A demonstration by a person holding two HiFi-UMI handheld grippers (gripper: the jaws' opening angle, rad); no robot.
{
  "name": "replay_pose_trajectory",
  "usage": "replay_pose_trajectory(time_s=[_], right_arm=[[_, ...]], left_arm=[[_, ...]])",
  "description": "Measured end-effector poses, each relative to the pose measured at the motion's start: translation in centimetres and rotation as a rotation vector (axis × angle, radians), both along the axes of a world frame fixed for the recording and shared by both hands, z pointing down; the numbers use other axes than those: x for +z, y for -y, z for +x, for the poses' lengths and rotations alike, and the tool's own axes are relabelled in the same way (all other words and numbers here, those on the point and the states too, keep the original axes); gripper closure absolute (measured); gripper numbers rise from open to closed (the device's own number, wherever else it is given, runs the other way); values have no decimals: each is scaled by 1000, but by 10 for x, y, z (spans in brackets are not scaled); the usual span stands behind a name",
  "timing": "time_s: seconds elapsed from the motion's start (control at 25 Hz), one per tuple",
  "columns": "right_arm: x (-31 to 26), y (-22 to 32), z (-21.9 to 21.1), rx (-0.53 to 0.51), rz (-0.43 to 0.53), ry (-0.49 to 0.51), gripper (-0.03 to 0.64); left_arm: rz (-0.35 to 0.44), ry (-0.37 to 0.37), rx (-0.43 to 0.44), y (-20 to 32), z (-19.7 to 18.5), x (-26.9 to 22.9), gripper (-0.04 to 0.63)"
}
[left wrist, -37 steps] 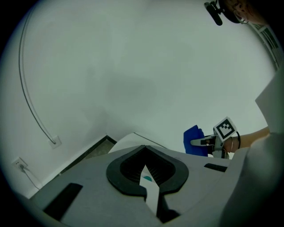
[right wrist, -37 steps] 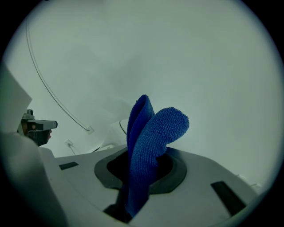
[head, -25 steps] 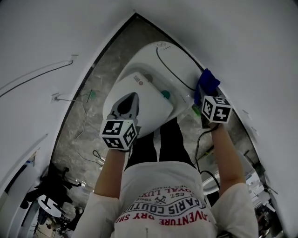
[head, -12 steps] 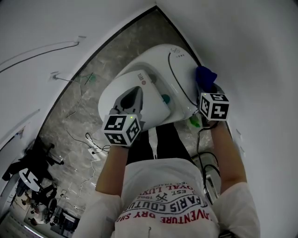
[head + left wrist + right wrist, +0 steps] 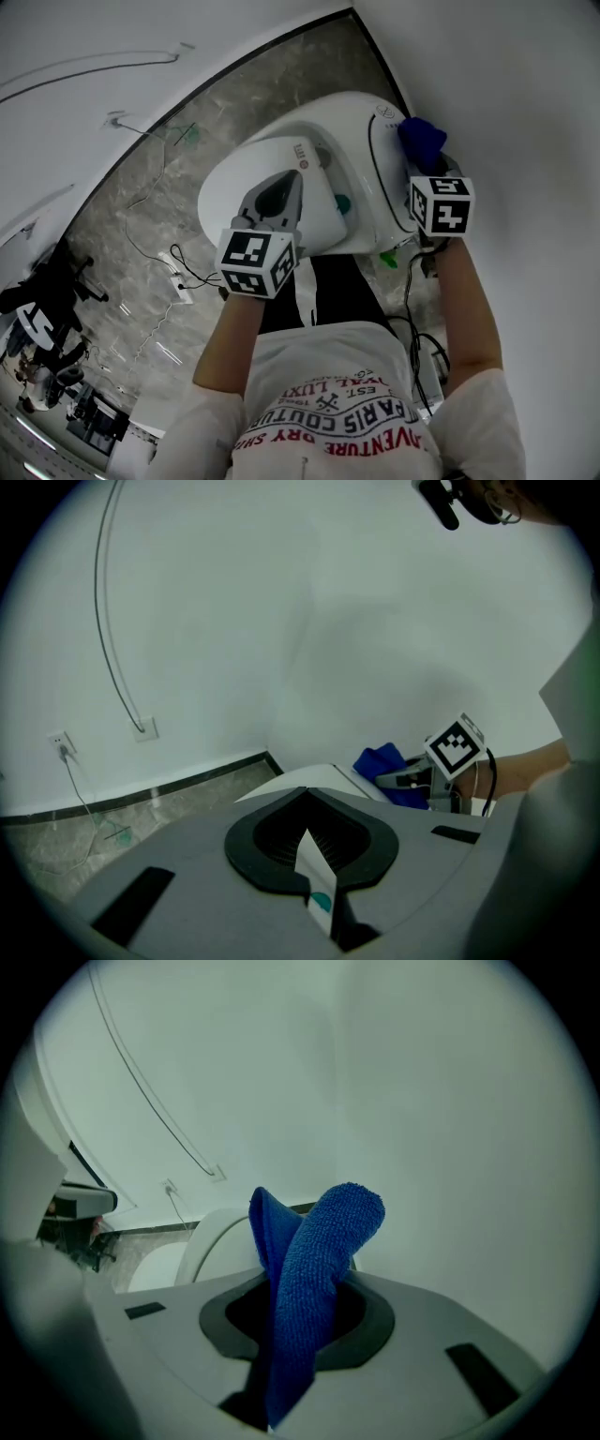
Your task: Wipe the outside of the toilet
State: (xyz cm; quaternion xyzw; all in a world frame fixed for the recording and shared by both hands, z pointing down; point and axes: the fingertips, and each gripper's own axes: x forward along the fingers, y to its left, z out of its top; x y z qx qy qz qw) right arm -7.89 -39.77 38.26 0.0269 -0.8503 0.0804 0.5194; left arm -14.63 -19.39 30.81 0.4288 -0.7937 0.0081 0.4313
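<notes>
The right gripper (image 5: 286,1363) pinches a blue cloth (image 5: 323,1241) (folded, standing upright), with the white toilet (image 5: 211,1237) just behind.

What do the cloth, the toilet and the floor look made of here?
Cloth: probably blue microfibre or terry. Its surface is a fuzzy looped pile and it folds softly.
Toilet: smooth, glossy white, either ceramic or plastic. The look leaves it open.
Floor: polished grey stone or stone-look tile, with pale veins and faint reflections.
</notes>
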Motion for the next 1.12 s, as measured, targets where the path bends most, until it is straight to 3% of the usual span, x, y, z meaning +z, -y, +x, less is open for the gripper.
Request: replay_pose_trajectory(time_s=[0.24,0.48,0.64,0.88,1.12], right_arm=[[9,-5,-43,-101,-50,-14,545],[15,-25,-84,-275,-26,-41,545],[23,-43,-108,-359,-37,-97,545],[41,-72,-129,-575,-15,-210,545],[62,-91,-144,-676,-86,-311,545]], left_arm=[[-18,-34,-45,-25,-7,24,589],[-29,-63,-67,-51,-14,45,588],[-23,-64,-66,-61,-26,57,588],[11,-60,-83,-68,-50,76,588],[31,-78,-123,-83,-55,107,588]])
